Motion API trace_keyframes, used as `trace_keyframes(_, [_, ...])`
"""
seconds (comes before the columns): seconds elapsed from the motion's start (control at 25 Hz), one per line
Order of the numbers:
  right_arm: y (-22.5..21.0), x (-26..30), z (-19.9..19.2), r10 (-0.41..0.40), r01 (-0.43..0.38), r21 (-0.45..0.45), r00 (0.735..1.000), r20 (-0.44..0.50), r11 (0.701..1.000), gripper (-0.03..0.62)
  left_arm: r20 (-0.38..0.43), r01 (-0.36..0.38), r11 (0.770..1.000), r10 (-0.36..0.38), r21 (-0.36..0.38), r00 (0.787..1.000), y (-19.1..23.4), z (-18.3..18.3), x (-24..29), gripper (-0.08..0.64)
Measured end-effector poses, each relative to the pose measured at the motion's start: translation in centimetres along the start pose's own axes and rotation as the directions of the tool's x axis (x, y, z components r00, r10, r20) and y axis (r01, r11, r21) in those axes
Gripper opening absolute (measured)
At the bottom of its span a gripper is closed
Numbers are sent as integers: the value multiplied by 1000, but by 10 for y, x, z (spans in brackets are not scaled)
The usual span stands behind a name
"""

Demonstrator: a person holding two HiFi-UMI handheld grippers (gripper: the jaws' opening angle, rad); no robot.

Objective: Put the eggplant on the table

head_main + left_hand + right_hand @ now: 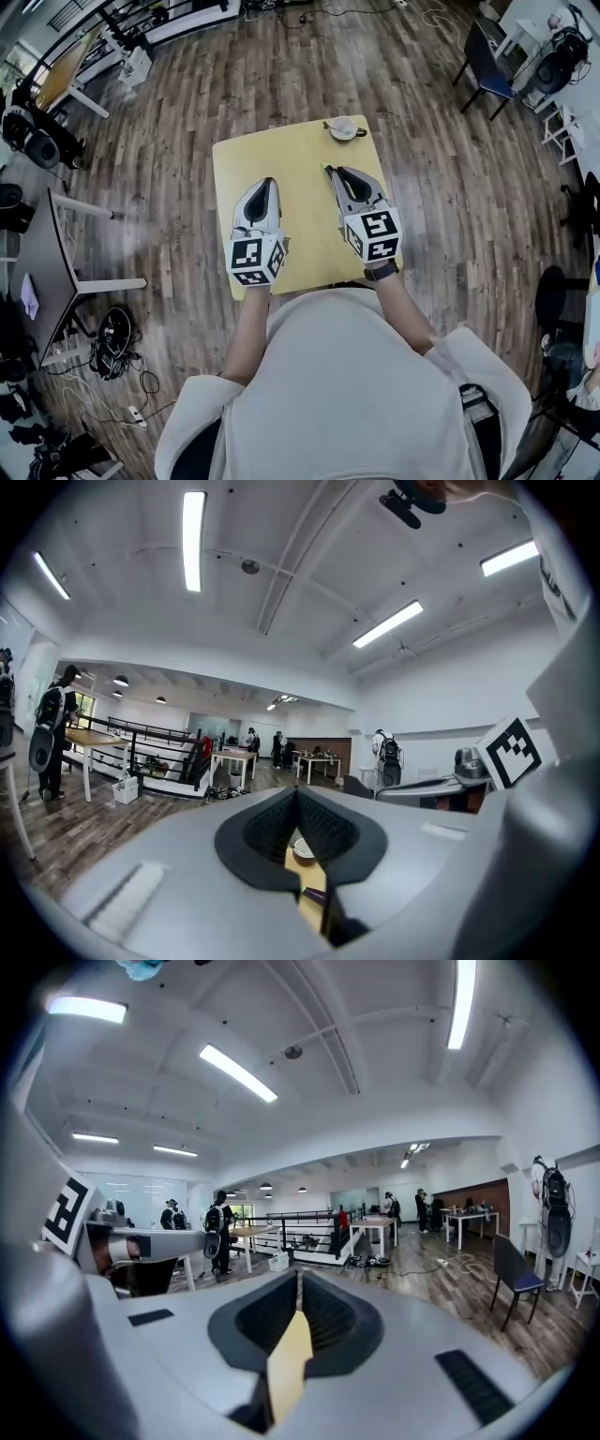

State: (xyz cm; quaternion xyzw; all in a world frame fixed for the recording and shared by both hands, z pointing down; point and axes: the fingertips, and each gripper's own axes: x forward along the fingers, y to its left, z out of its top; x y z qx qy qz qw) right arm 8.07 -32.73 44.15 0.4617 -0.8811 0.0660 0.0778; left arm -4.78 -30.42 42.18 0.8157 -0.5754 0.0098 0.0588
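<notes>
The yellow table lies below both grippers. Of the eggplant I see only a small green bit on the table beside the tip of my right gripper, which hides the rest. Through the slit under the left jaws a dark purple shape shows on the yellow top; it may be the eggplant. The right gripper is shut with nothing in it and hangs above the table. My left gripper is also shut and empty, held level over the table's left half.
A small white bowl stands at the table's far edge. Wooden floor surrounds the table. A blue chair stands at the far right, other tables and gear at the left, and people stand in the background of both gripper views.
</notes>
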Motion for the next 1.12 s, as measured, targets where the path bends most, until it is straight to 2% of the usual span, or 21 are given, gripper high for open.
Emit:
trace_keyframes(0.2, [-1,0,12,-19,21,-67,999,33,998,9,25,-5,1000,5,24,1000,2,7,2,8])
trace_keyframes(0.4, [-5,0,17,-31,34,-57,998,58,998,9,32,12,999,-14,38,999,-1,7,7,8])
trace_keyframes(0.84, [-4,2,22,-46,49,-69,998,48,996,9,15,20,998,-21,63,1000,0,1,10,8])
trace_keyframes(1.12, [31,1,2,-7,6,-99,1000,-9,995,9,-37,1,999,1,46,999,12,-20,-13,8])
